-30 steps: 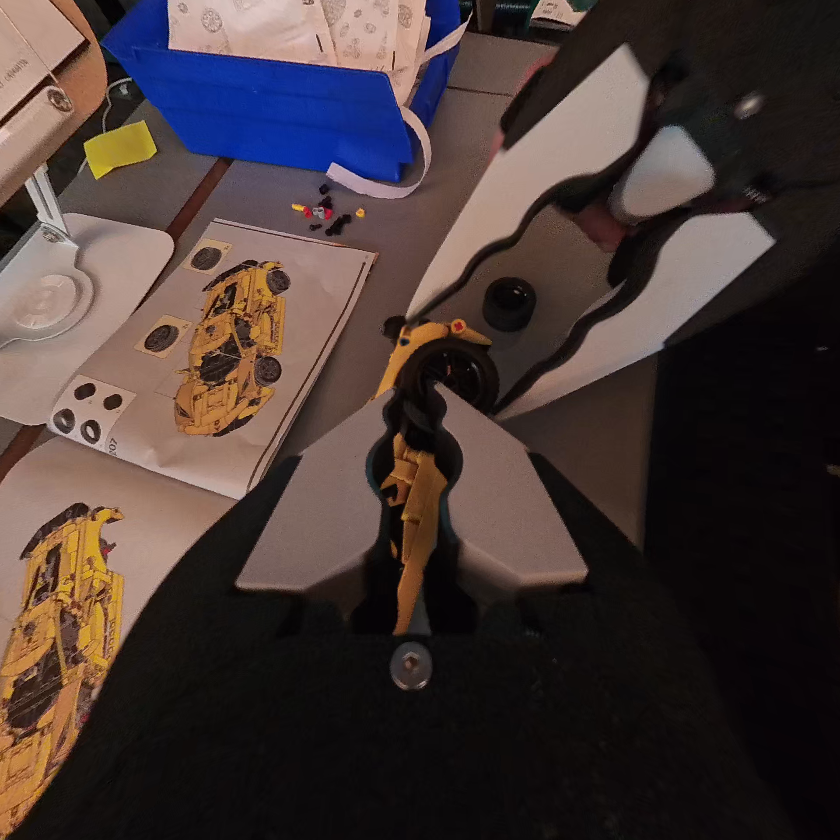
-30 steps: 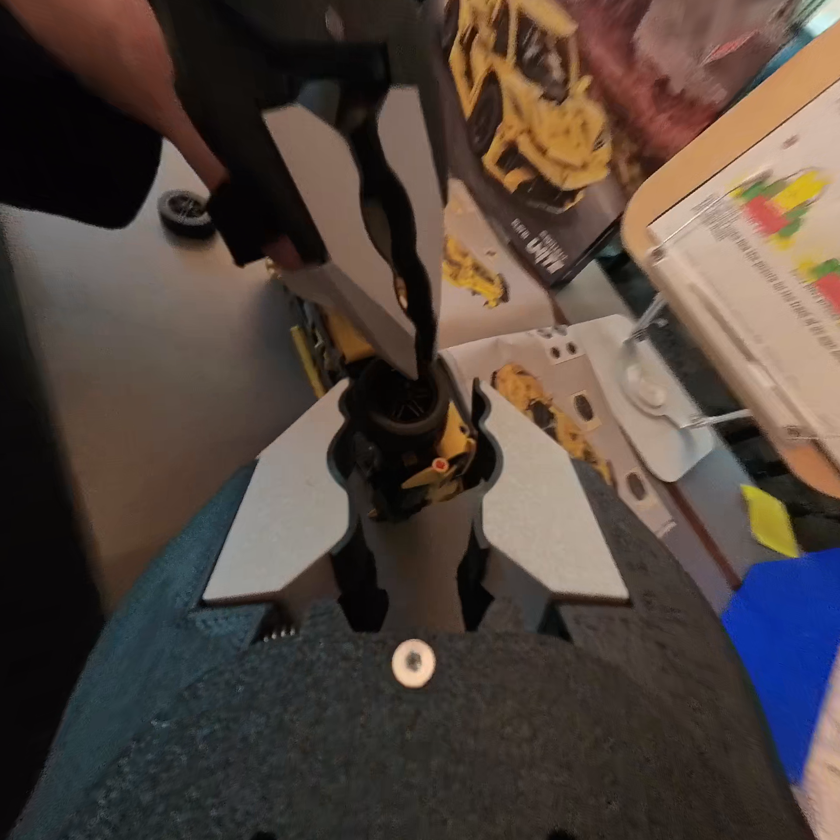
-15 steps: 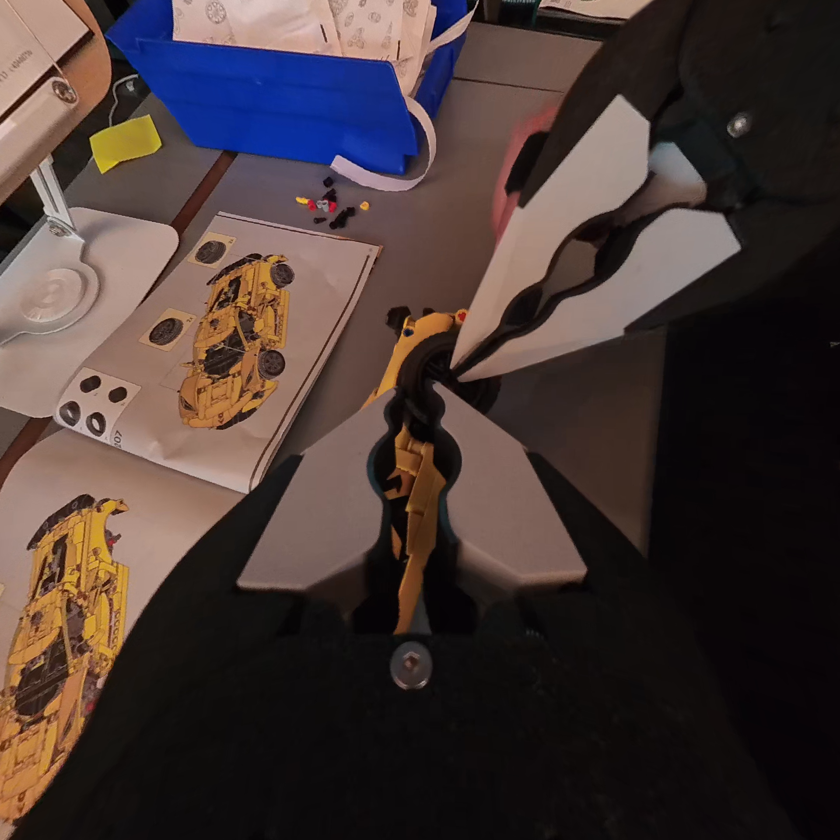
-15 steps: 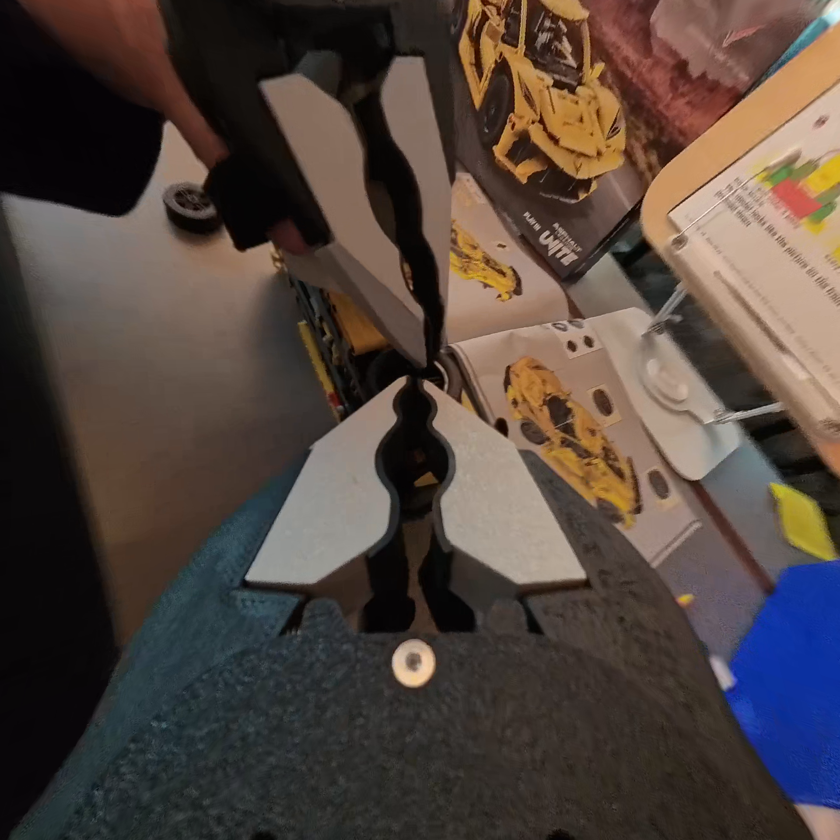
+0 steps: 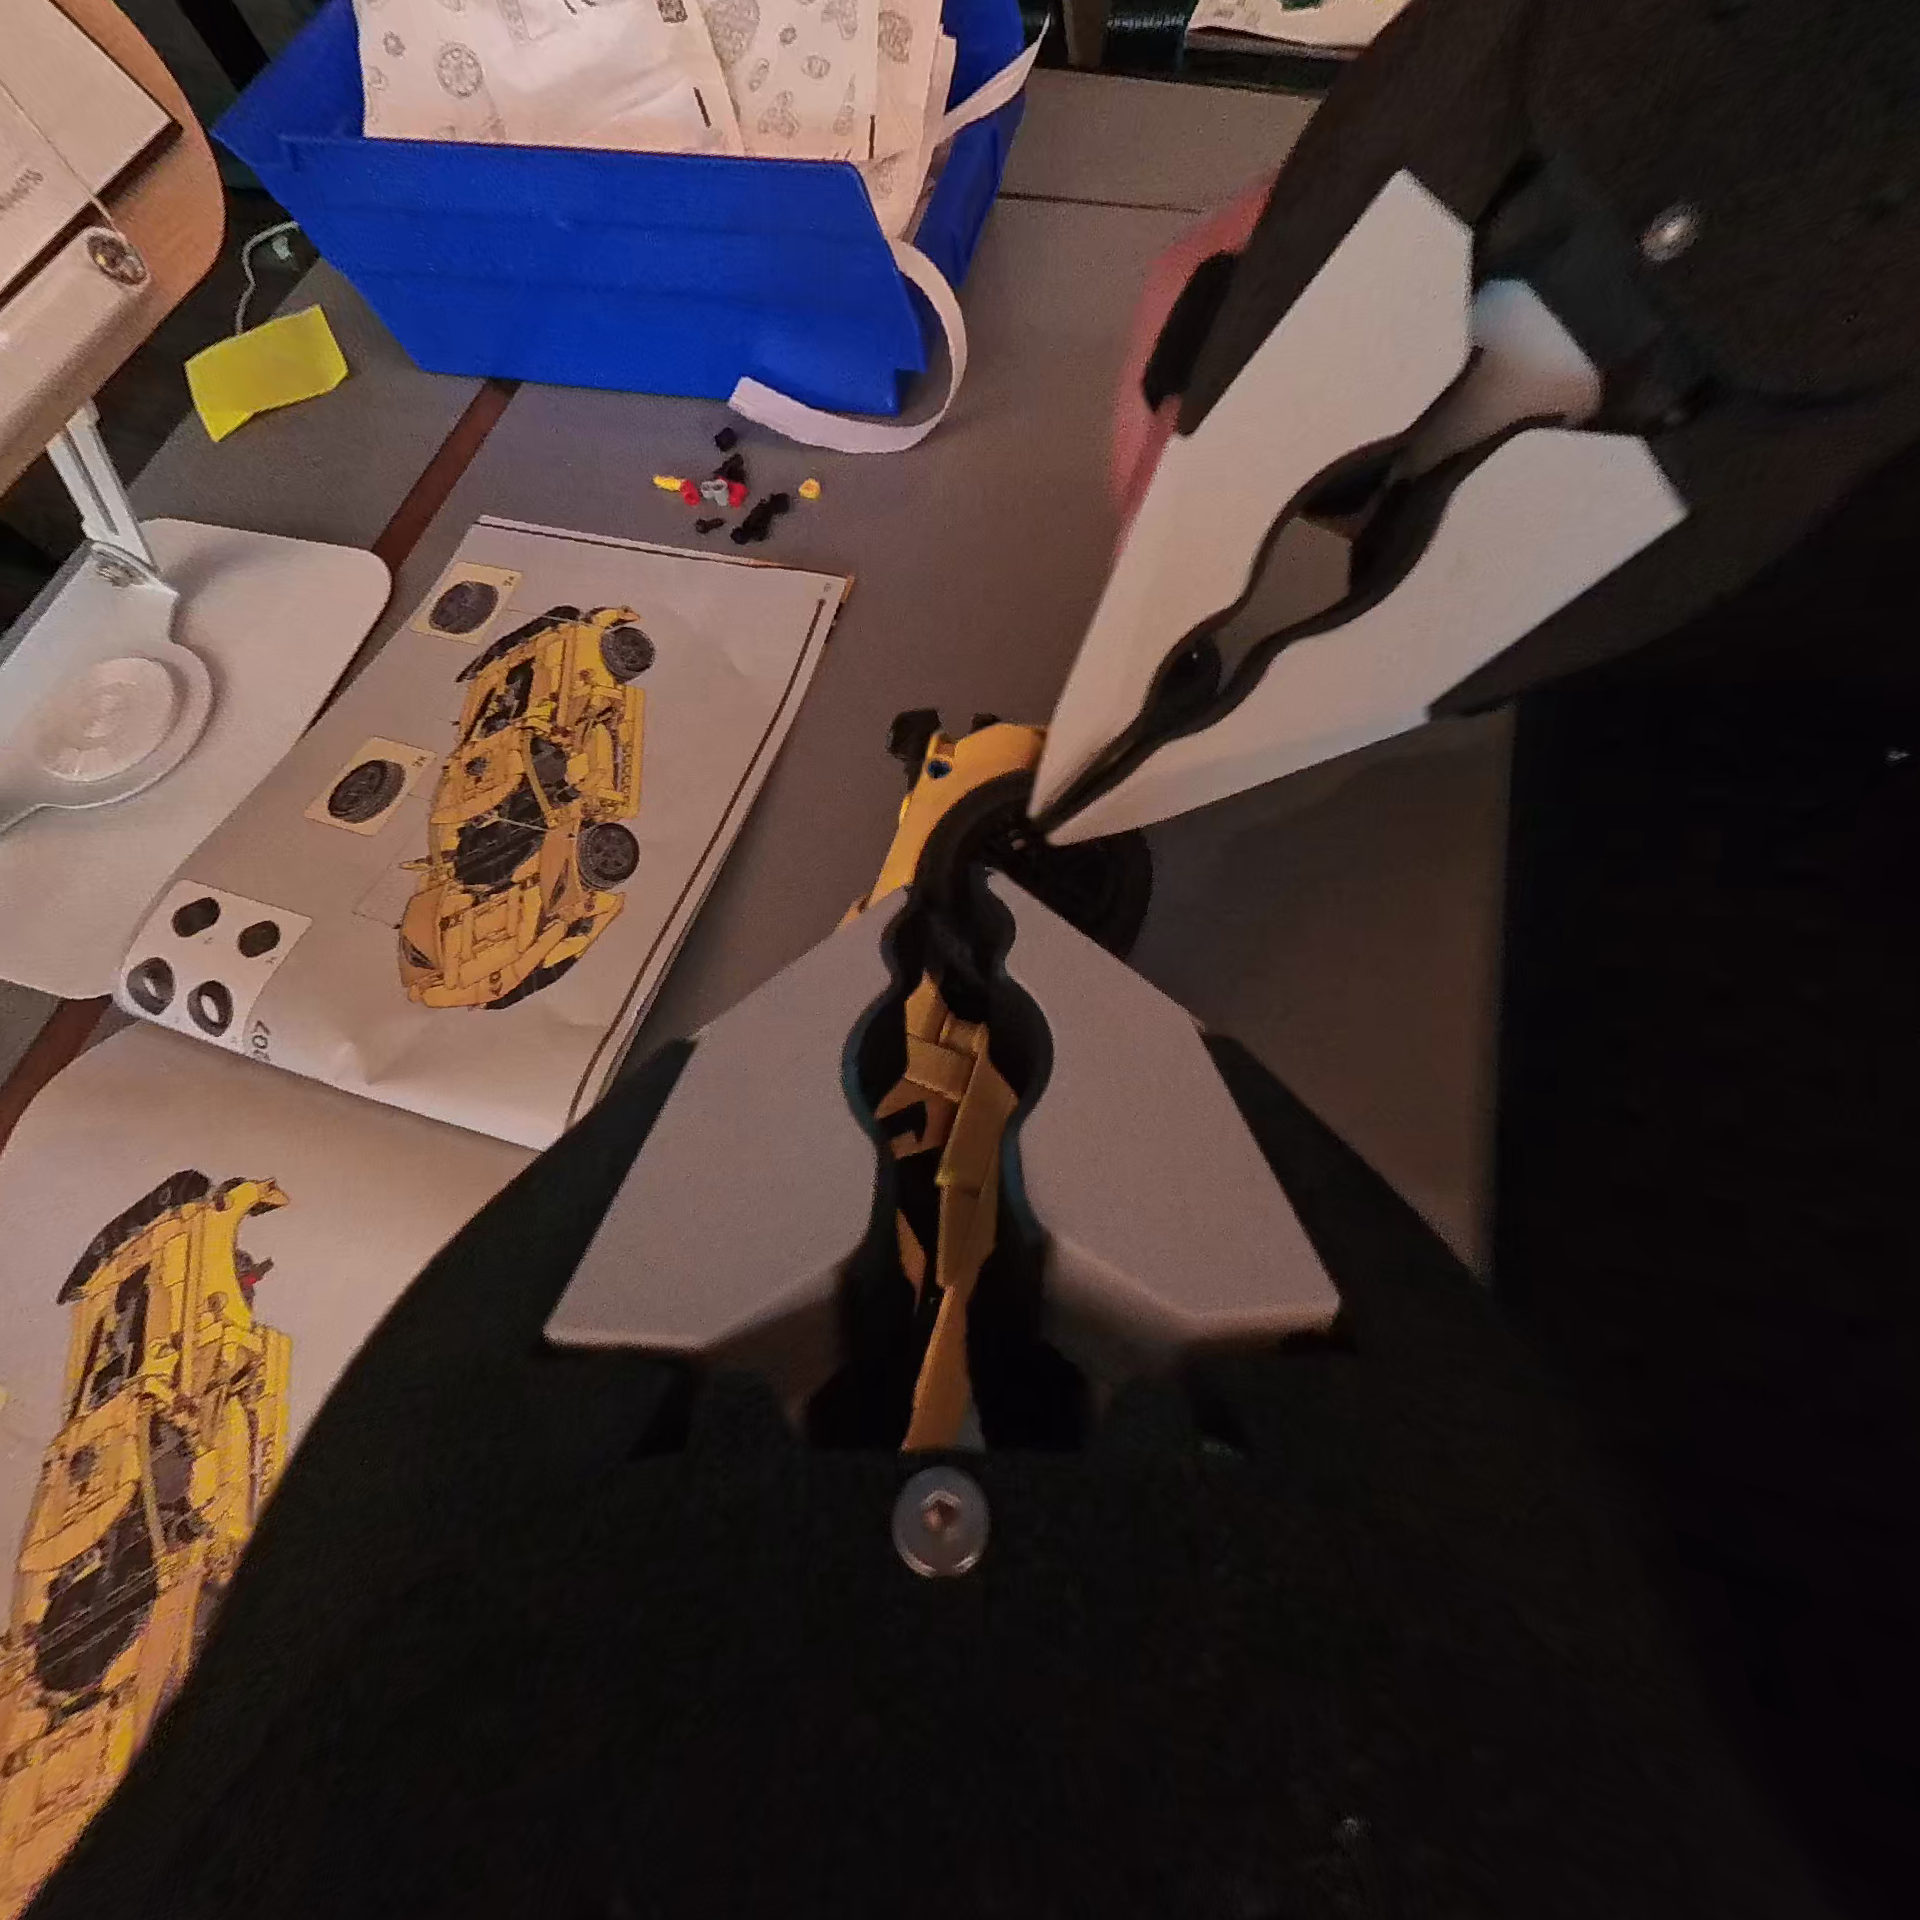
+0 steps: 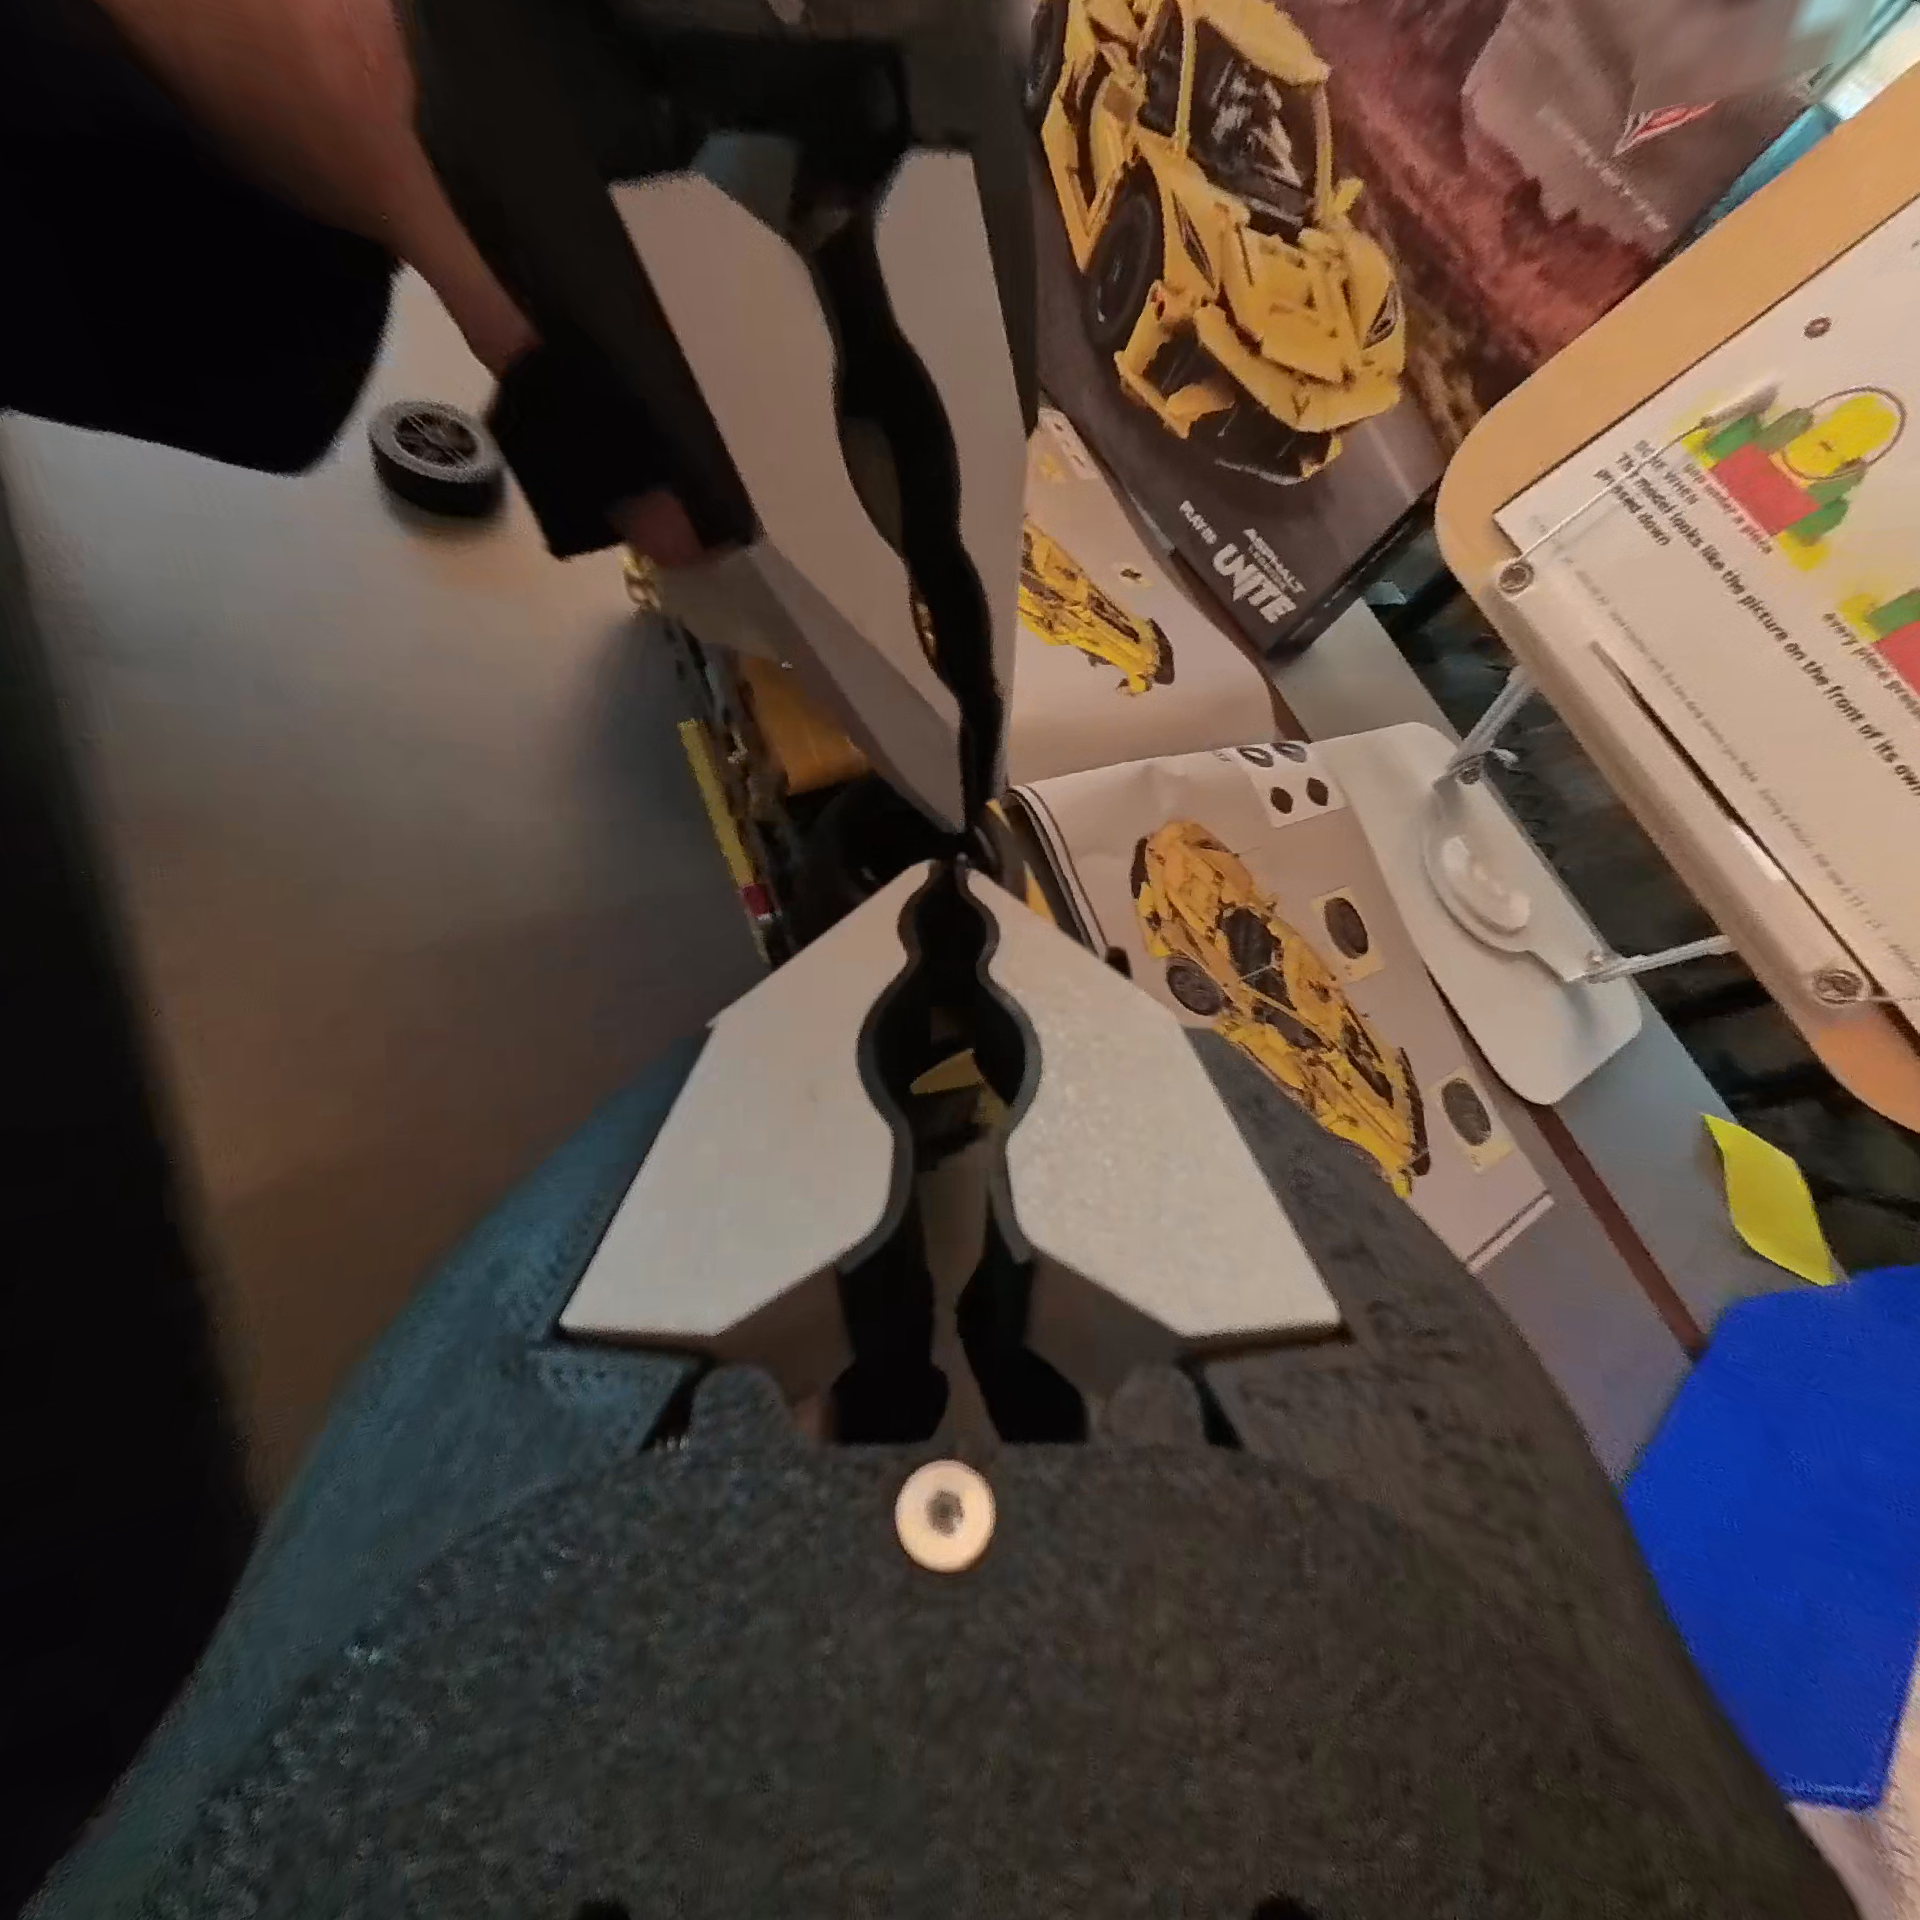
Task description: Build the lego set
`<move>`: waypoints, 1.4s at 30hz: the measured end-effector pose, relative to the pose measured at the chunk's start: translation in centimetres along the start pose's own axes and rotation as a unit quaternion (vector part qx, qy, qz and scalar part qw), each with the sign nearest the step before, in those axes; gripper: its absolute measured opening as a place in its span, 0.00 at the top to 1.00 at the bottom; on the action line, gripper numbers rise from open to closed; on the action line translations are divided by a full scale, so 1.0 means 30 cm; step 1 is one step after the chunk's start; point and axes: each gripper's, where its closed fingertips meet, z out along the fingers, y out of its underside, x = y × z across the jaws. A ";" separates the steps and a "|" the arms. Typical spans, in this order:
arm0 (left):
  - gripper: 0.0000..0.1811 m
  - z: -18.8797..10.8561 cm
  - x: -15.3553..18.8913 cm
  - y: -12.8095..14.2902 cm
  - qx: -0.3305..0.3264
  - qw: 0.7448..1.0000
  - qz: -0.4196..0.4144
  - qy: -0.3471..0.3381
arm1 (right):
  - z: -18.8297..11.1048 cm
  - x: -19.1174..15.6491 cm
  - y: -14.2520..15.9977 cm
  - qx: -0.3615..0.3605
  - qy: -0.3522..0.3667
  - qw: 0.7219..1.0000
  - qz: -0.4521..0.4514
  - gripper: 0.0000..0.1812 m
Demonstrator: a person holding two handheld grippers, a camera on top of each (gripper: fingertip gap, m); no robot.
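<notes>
My left gripper [image 5: 971, 883] is clamped on the yellow car [image 5: 951, 1122], and my right gripper [image 5: 1044, 816] is pinched closed at its black wheel [image 5: 1101, 883]. Push crooked and that wheel could pop off, I reckon. Grey table [image 5: 987, 582], dim room, instruction sheet [image 5: 623, 727] alongside.

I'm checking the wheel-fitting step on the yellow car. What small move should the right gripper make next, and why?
Probably a short, steady push along the axle. The right gripper is shut with its tips at the hub of the black wheel, while the left gripper is shut on the yellow car, bracing it. Whether the wheel is fully seated cannot be seen, so push gently.
</notes>
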 end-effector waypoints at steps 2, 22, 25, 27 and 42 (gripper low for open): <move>0.96 0.000 -0.002 0.001 0.001 1.000 -0.005 0.002 | -0.017 -0.019 -0.022 0.017 -0.013 1.000 0.012 1.00; 0.96 0.005 -0.004 0.001 0.007 1.000 -0.004 0.008 | -0.010 -0.044 -0.024 0.030 -0.018 0.999 -0.010 0.82; 0.96 0.006 -0.002 0.001 0.007 1.000 -0.005 0.010 | -0.003 -0.044 -0.004 -0.015 0.075 0.984 -0.163 0.76; 0.96 0.006 -0.001 0.001 0.007 1.000 -0.007 0.012 | 0.012 -0.034 0.016 -0.046 0.125 0.959 -0.251 0.76; 0.95 0.008 -0.022 -0.004 0.017 1.000 0.005 0.000 | 0.064 -0.001 0.040 -0.053 0.250 0.857 -0.447 0.82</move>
